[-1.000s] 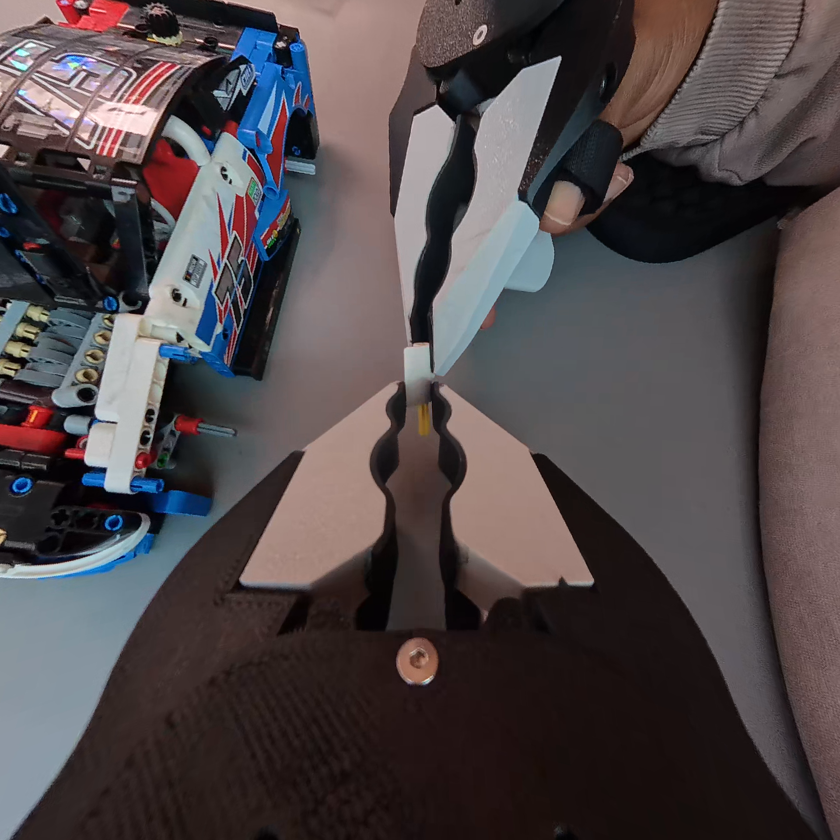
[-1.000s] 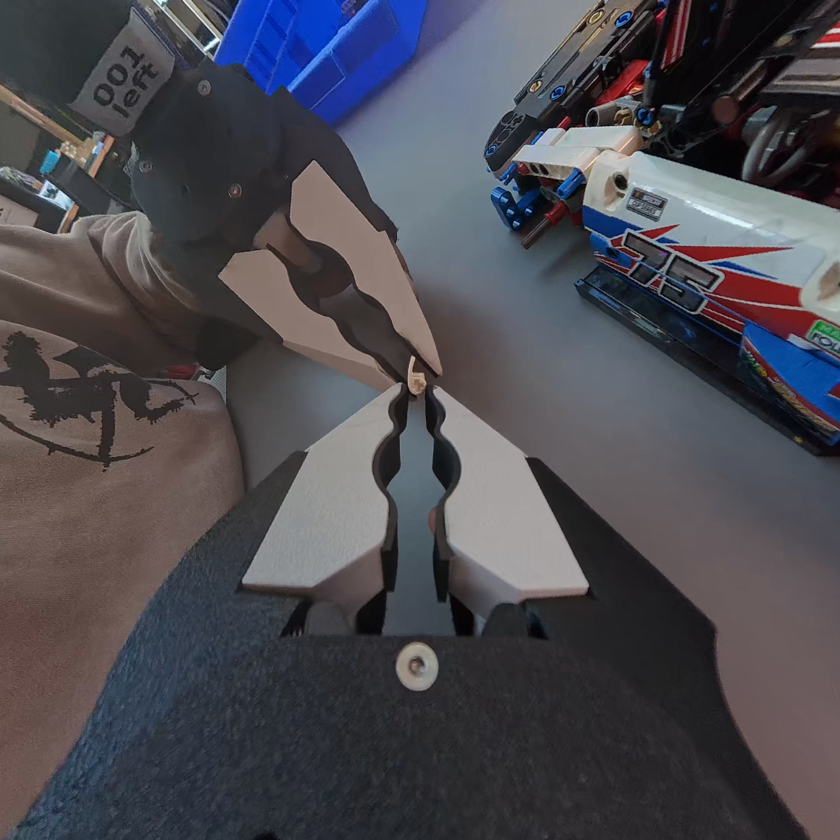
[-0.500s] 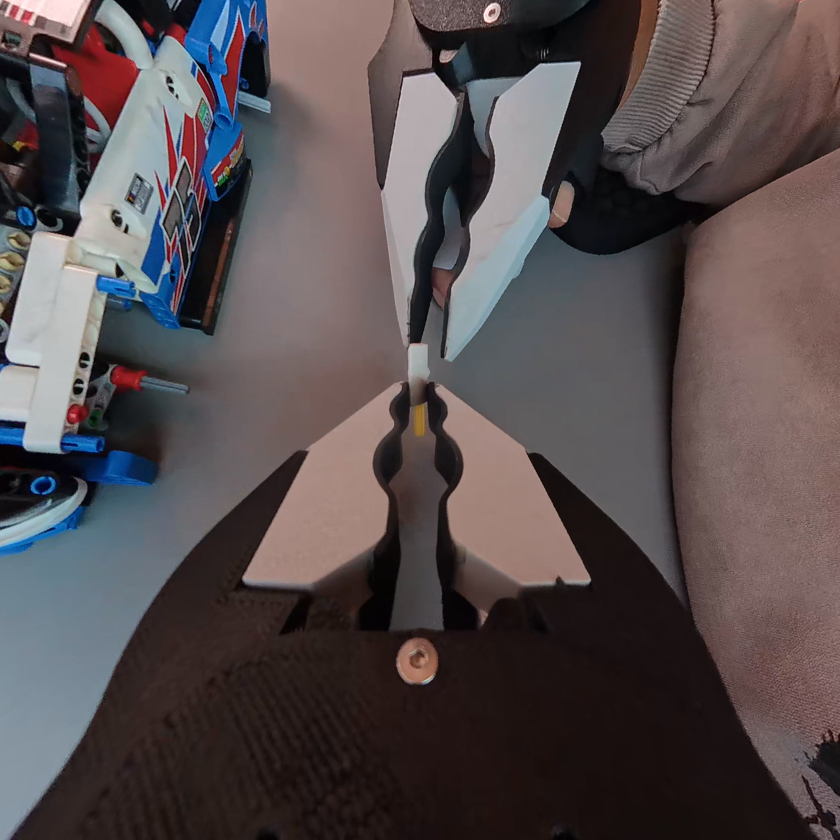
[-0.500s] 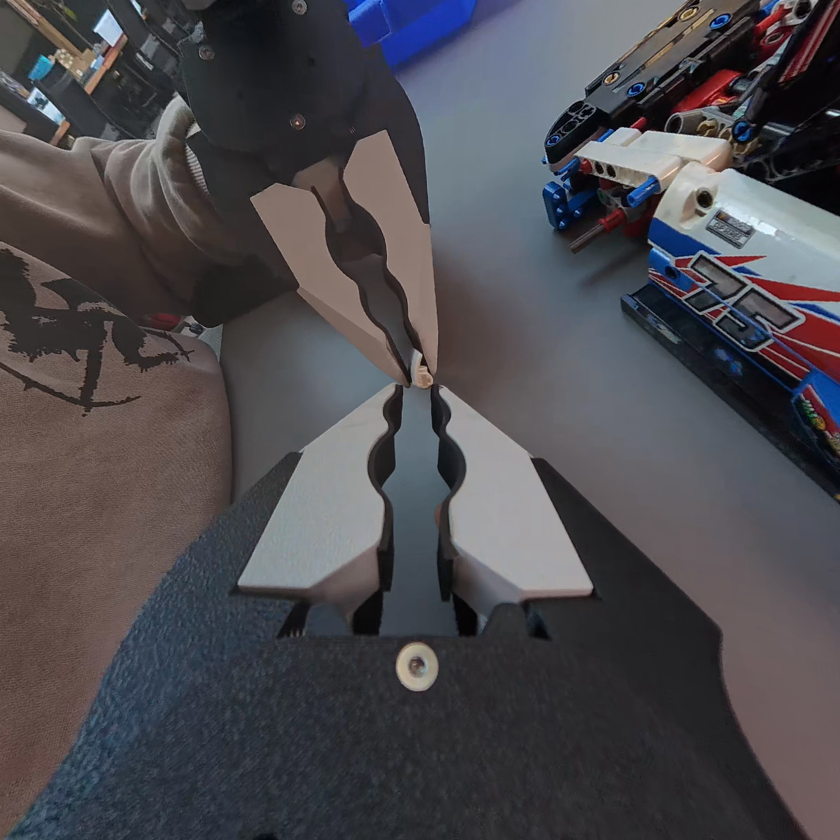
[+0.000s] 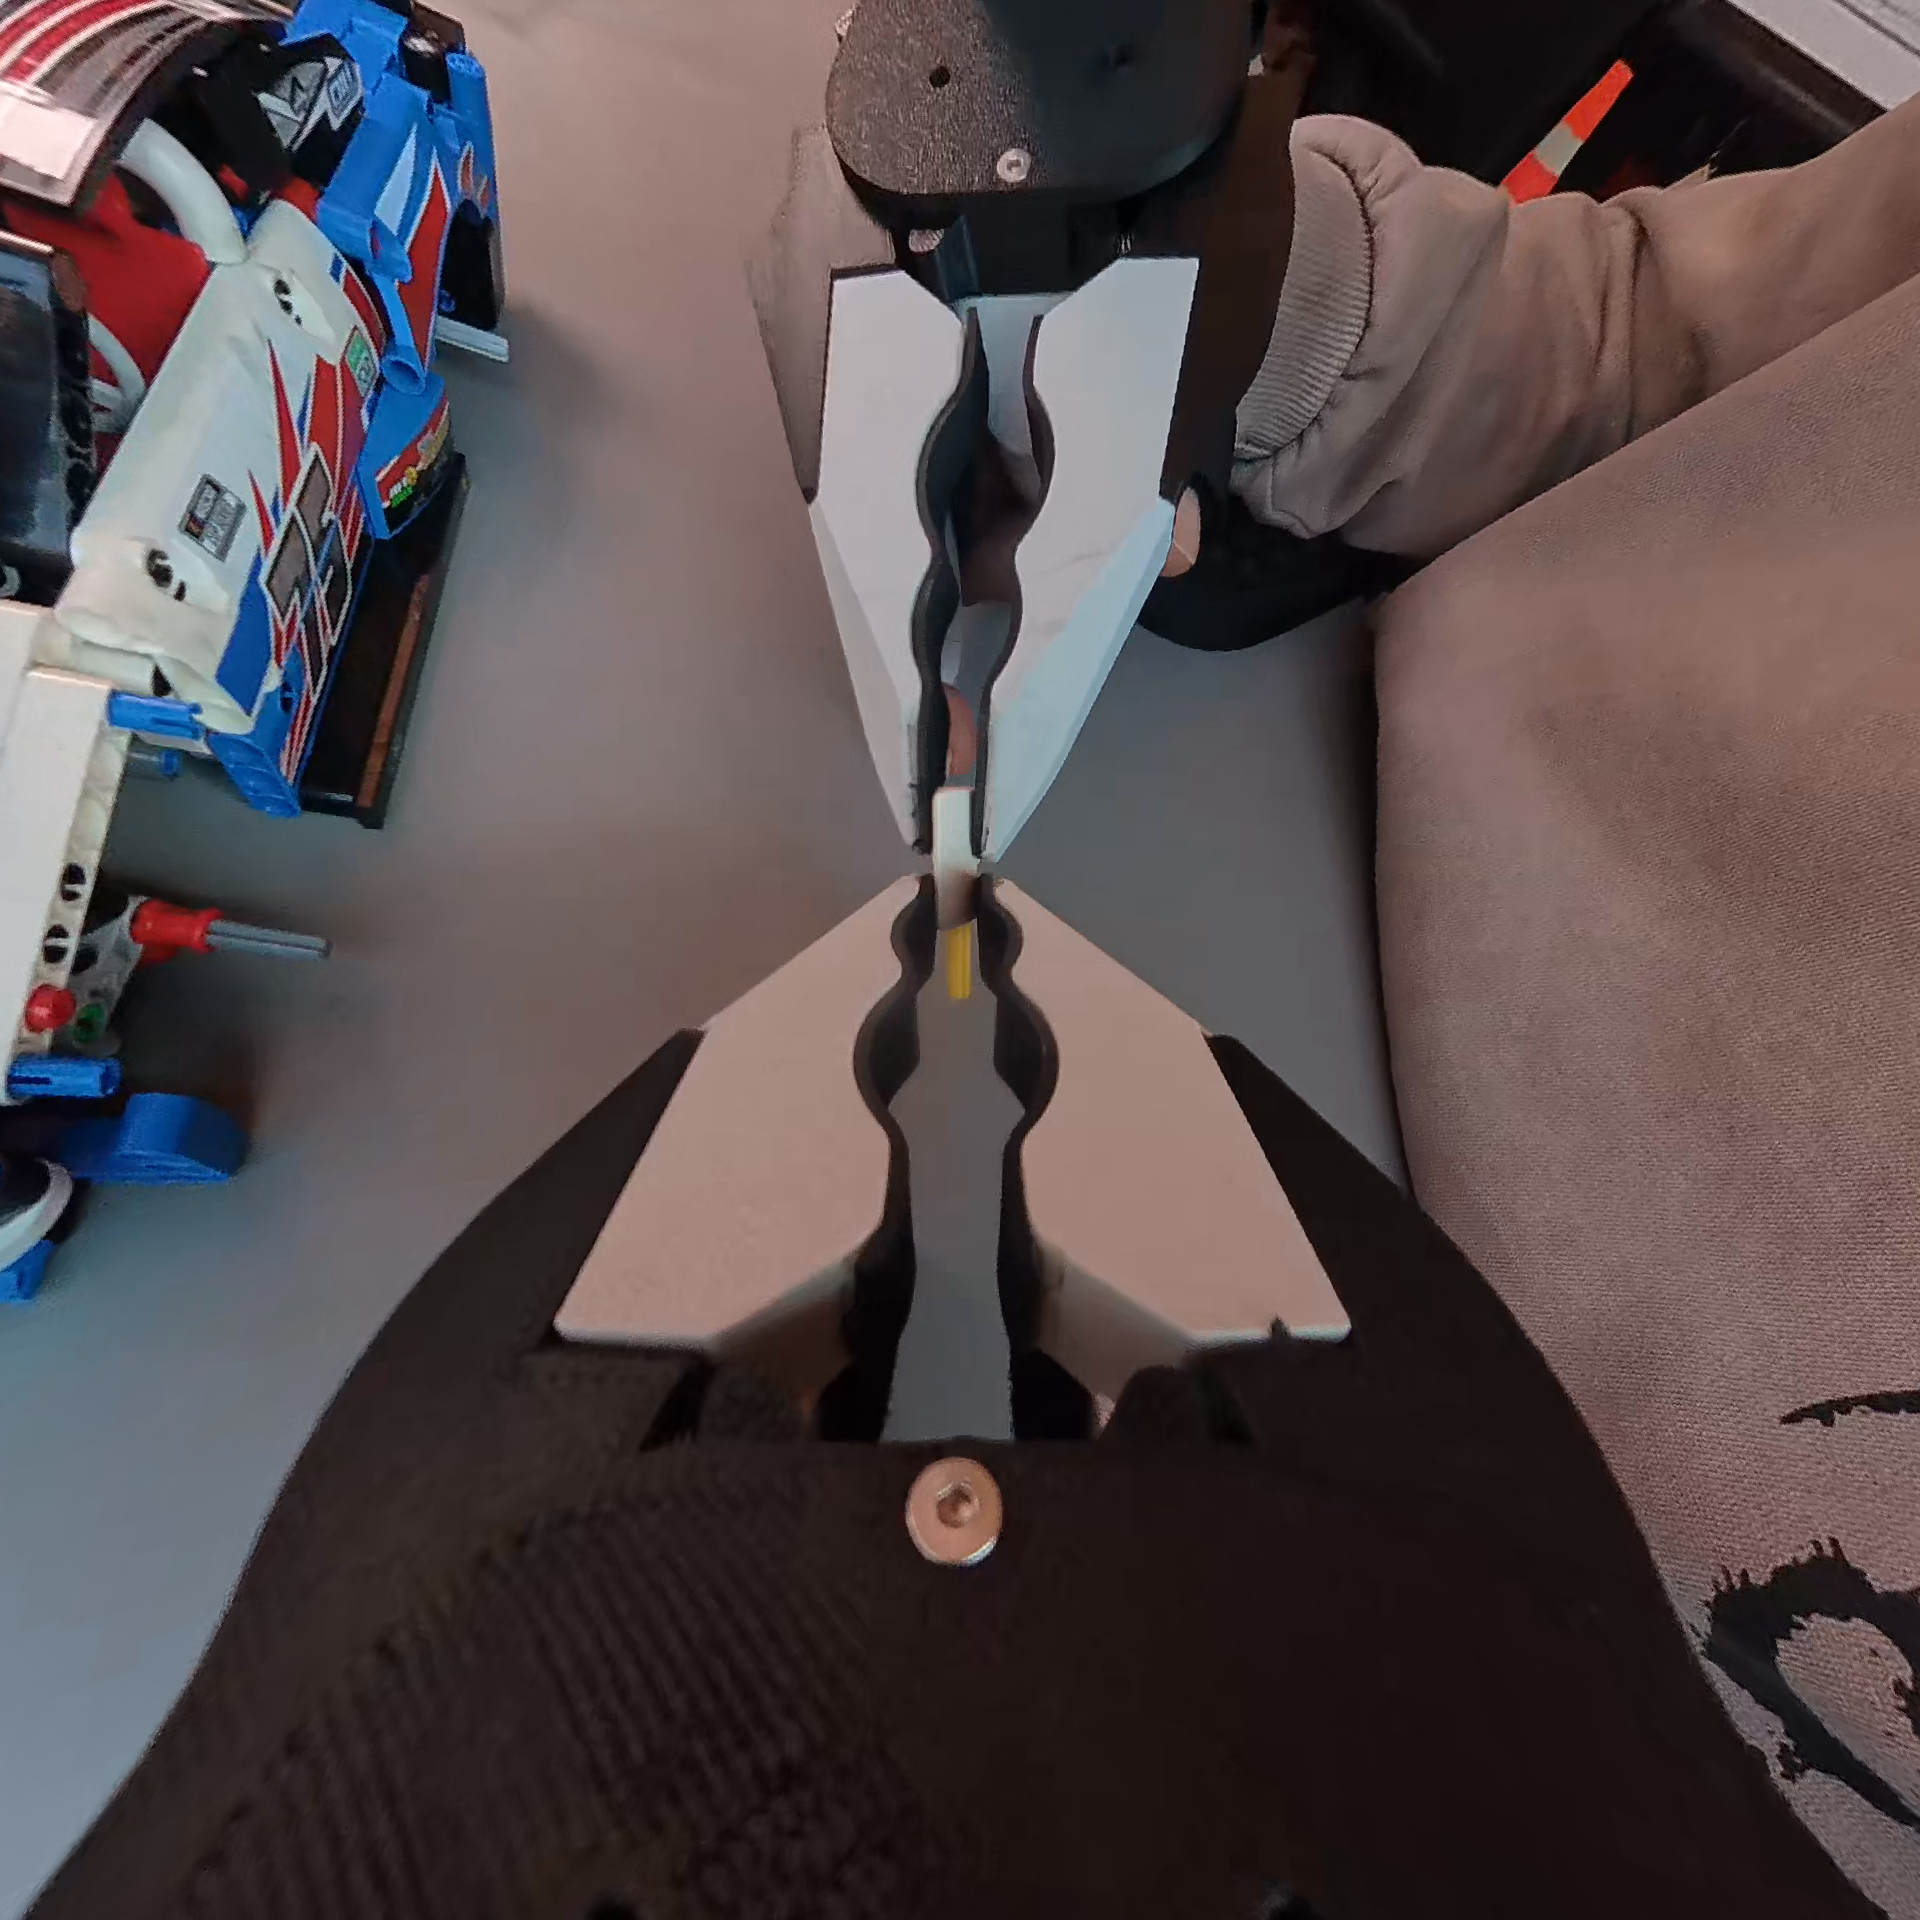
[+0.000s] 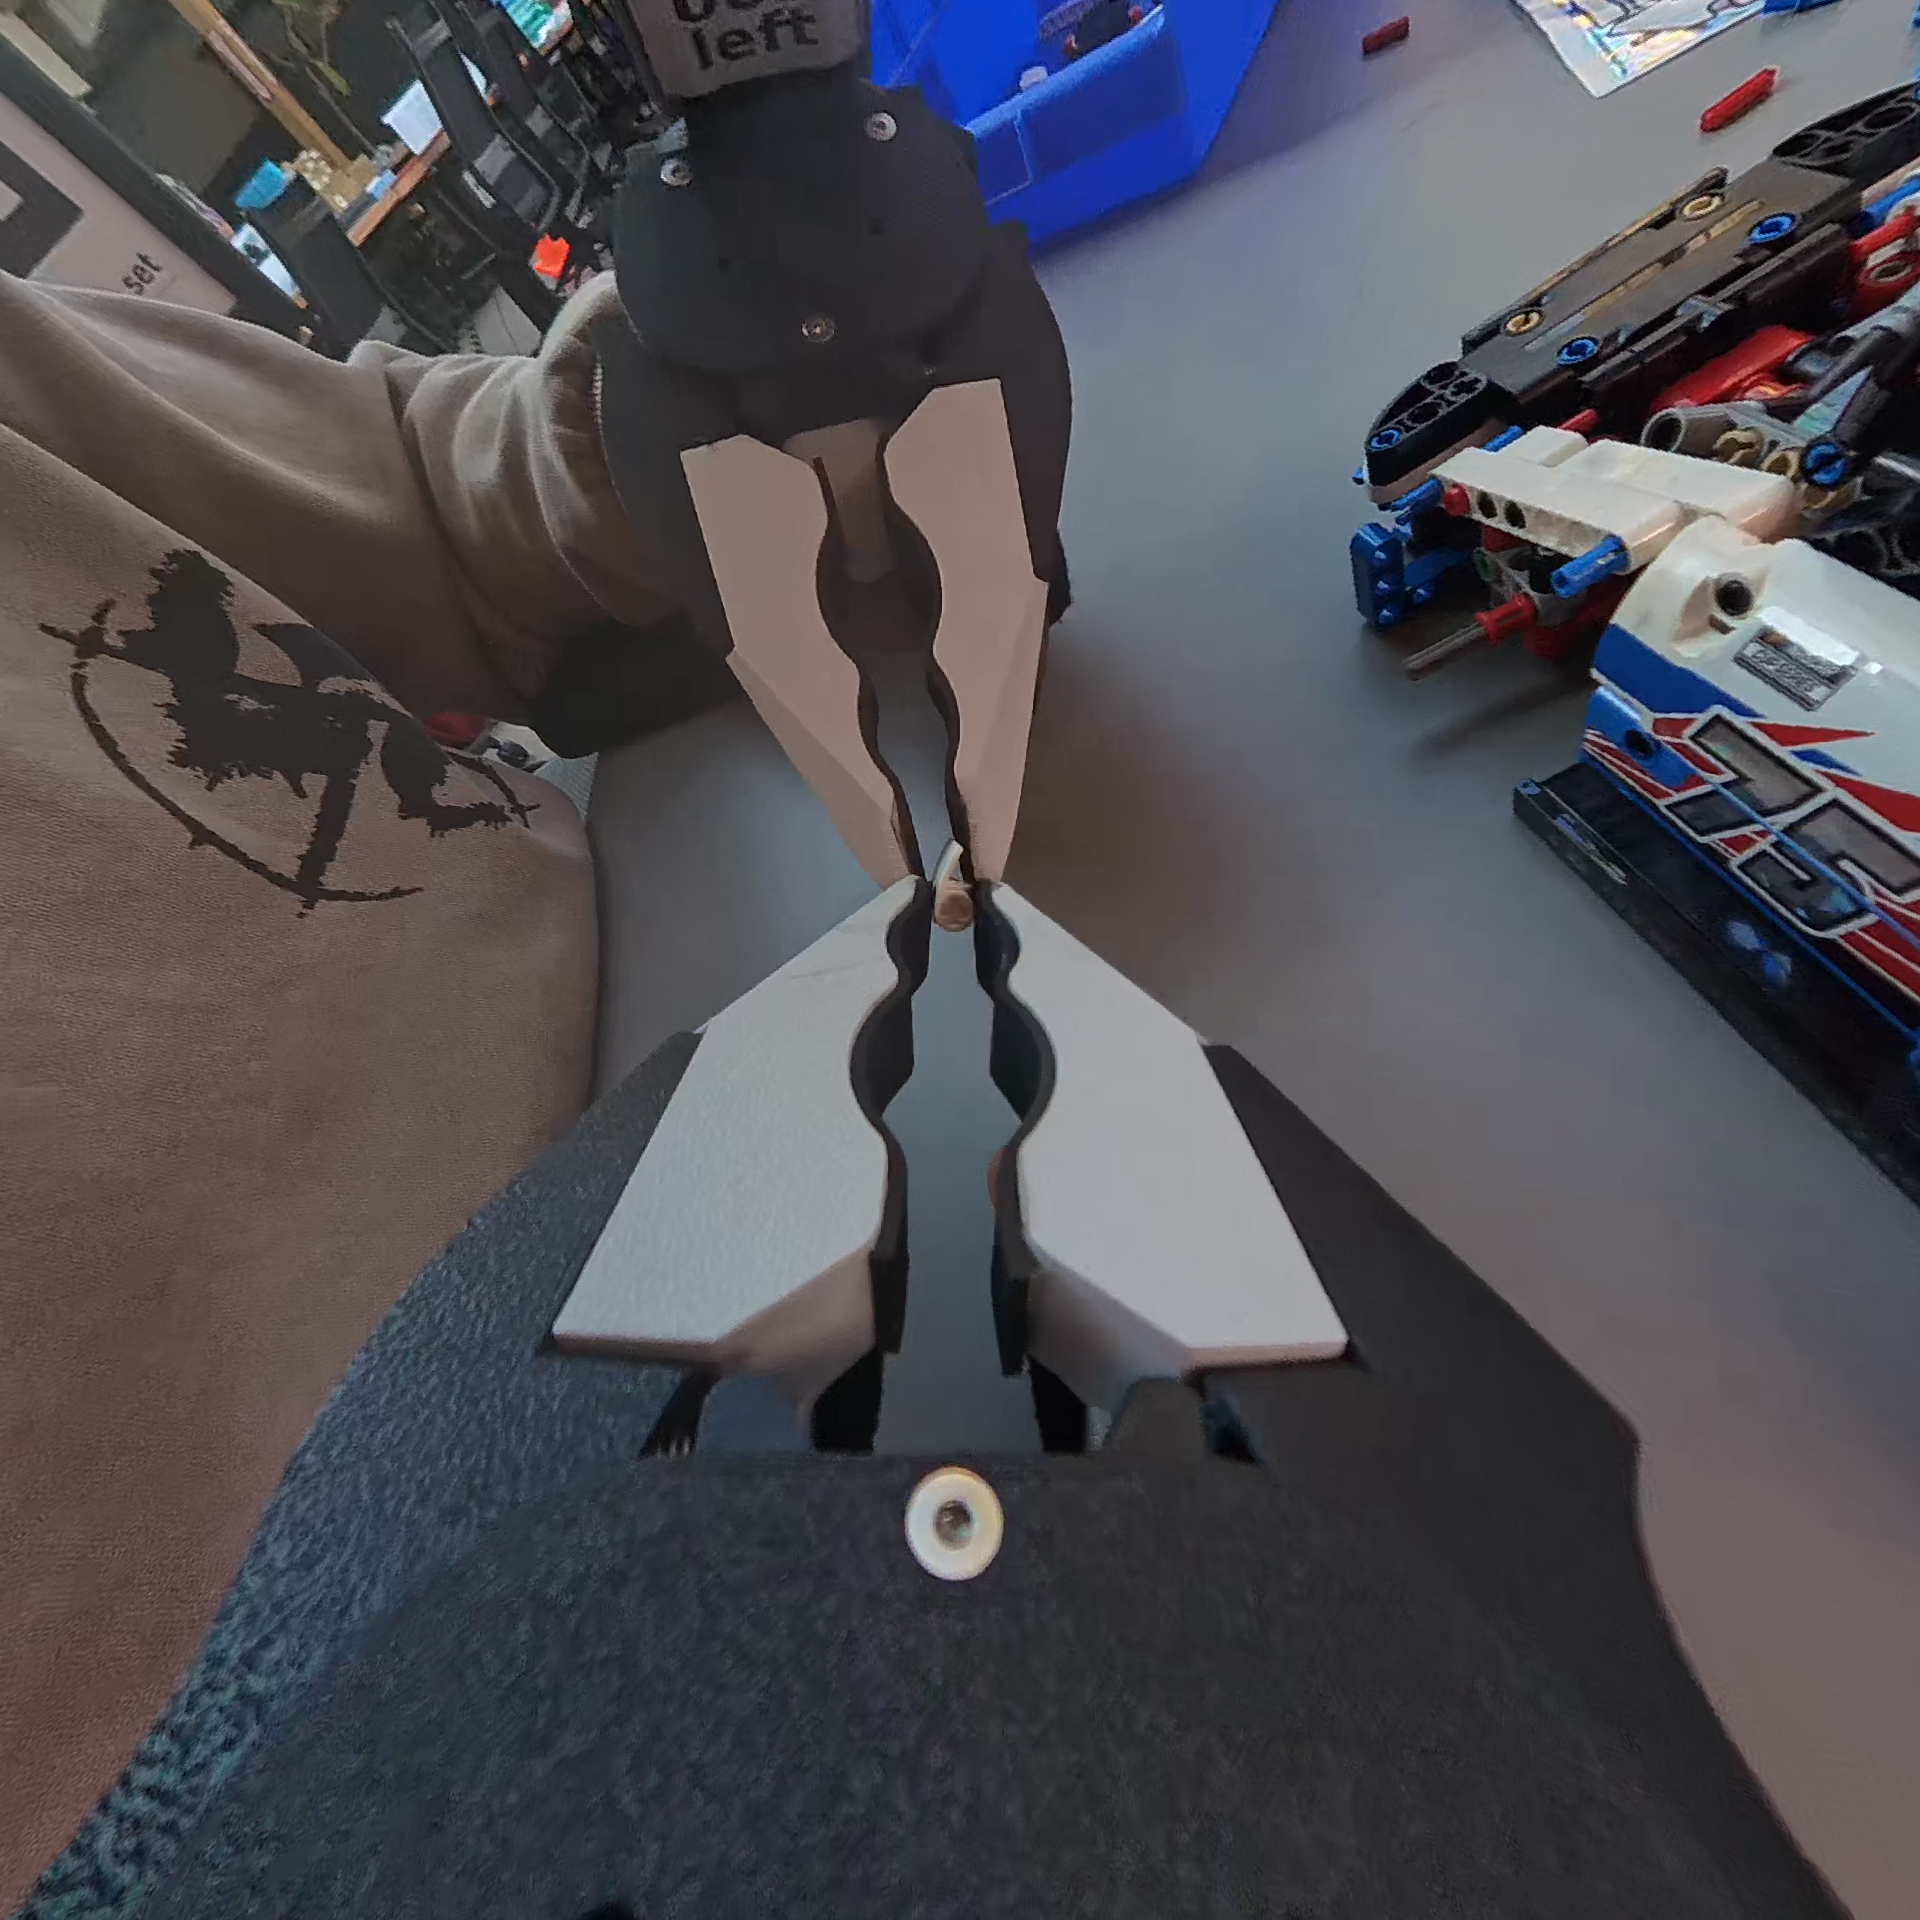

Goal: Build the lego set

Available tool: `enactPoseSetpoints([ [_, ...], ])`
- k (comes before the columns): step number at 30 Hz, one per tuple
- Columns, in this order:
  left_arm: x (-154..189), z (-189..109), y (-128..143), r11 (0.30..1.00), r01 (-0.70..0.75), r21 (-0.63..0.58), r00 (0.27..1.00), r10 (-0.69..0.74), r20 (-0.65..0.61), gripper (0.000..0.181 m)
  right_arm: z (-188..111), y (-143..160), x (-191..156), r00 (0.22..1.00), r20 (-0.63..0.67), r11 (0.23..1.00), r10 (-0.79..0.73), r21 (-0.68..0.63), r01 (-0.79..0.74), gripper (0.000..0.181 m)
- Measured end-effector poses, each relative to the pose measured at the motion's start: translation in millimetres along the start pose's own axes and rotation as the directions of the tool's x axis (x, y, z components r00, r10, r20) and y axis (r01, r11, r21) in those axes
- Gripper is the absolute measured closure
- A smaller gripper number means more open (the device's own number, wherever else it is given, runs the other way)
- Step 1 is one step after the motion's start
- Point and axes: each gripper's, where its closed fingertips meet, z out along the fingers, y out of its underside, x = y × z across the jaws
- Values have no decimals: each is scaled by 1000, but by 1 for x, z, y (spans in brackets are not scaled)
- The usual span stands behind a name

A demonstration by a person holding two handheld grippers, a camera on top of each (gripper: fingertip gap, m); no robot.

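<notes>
My left gripper (image 5: 954, 883) and my right gripper (image 6: 948, 891) meet tip to tip above the grey table, close to the person's chest. A small white piece (image 5: 954, 831) sits between both pairs of tips. A yellow axle (image 5: 958, 964) sticks out of it, back between my left fingers. Both grippers are shut on this piece, the left at the axle end. In the right wrist view it shows as a small tan-white nub (image 6: 951, 899). The right gripper (image 5: 951, 847) comes from the top of the left wrist view. The left gripper (image 6: 940, 868) comes from the top of the right wrist view.
The large part-built race car (image 5: 260, 520), blue, white and red, stands on the table to one side; it also shows in the right wrist view (image 6: 1766, 727). A blue bin (image 6: 1091, 125) and loose red pieces (image 6: 1740, 96) lie farther back. The person's beige hoodie (image 5: 1662, 935) is close by.
Both grippers stay joined at the tips on the small piece and have swung into a straight line facing each other. The car has slid toward the edge of both views.
</notes>
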Motion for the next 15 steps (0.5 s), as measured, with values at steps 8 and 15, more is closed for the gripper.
enactPoseSetpoints([
  [8, 8, -2, -5, 999, 14, 37, 998, -11, -61, 174, -7, -2, -9, 997, 68, 1000, 27, -3, -27, 176],
  [15, -11, -10, -2, 1000, 16, 26, 1000, -16, 27, 171, -15, 15, 10, 995, -24, 989, 100, -103, -102, 176],
])
